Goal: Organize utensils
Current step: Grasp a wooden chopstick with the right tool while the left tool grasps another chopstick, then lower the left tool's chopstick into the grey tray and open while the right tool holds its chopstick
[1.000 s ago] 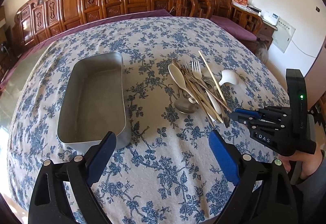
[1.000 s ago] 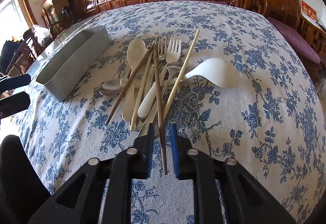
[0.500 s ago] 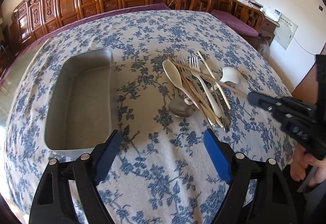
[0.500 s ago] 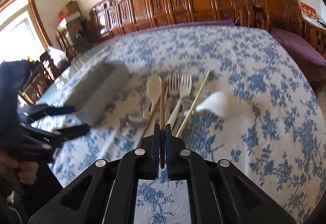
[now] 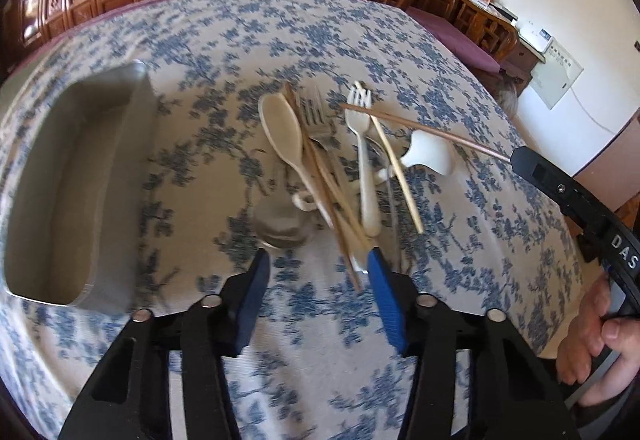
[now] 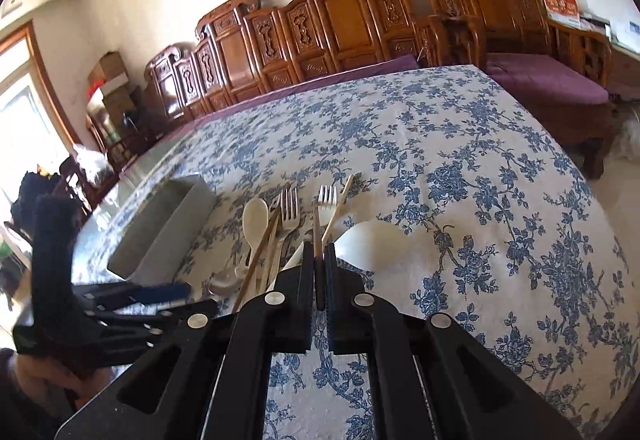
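Left wrist view first: at nine o'clock sits your empty rectangular grey metal tray (image 5: 80, 176), and toward the centre lies the loose heap of cream plastic spoons, forks and pale chopsticks (image 5: 332, 168) on the blue-flowered tablecloth (image 5: 460, 240). Your left gripper (image 5: 316, 272) hangs wide apart over the near end of that heap, gripping nothing. At three o'clock your right gripper (image 6: 319, 260) is clamped on one thin dark-brown wooden chopstick (image 5: 424, 128), pinched at its very end, its length reaching out over the pile and clear of it. That grip looks risky to me: such a slim, smooth stick may pivot or slide out during the carry to the tray. Its free tip could also catch the white fork (image 5: 360, 128) beneath and scatter the heap.
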{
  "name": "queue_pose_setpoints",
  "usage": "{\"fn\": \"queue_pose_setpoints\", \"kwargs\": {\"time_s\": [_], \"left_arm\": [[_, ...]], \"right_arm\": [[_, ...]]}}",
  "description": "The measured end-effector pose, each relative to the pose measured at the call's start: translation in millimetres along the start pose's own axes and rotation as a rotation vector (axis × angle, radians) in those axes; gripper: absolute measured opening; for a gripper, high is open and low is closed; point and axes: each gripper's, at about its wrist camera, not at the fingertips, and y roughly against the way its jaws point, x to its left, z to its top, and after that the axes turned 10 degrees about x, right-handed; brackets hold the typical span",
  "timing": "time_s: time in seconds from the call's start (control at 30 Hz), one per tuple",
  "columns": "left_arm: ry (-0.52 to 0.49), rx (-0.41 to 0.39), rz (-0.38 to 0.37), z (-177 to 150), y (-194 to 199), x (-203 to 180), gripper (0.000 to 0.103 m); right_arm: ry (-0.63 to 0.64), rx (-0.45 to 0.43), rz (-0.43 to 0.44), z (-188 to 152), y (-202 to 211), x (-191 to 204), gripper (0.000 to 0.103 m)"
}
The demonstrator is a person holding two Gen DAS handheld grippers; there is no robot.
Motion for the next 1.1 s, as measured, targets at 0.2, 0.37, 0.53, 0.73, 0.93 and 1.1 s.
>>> {"fn": "queue_pose_setpoints", "kwargs": {"time_s": [0.2, 0.37, 0.53, 0.73, 0.93, 1.1], "left_arm": [[0.035, 0.042, -0.046, 3, -17, -3, 0.018], [0.056, 0.054, -0.069, 3, -22, -2, 0.006], [0.057, 0.023, -0.04, -2, -9, 4, 0.004], [0.038, -0.035, -0.015, -11, 23, 17, 0.003], [-0.008, -0.111, 0.037, -15, 55, 19, 0.003], [-0.024, -0.162, 0.066, -16, 78, 26, 0.003]], "right_arm": [[-0.004, -0.001, 0.01, 1, 0, 3, 0.006], [0.005, 0.007, 0.017, 0, -2, 9, 0.006], [0.021, -0.005, 0.005, 2, 0, 18, 0.006], [0.016, -0.062, -0.012, 7, 10, 23, 0.006], [0.023, -0.097, -0.025, 9, 14, 29, 0.006], [0.045, -0.124, -0.012, 10, 17, 38, 0.006]]}}
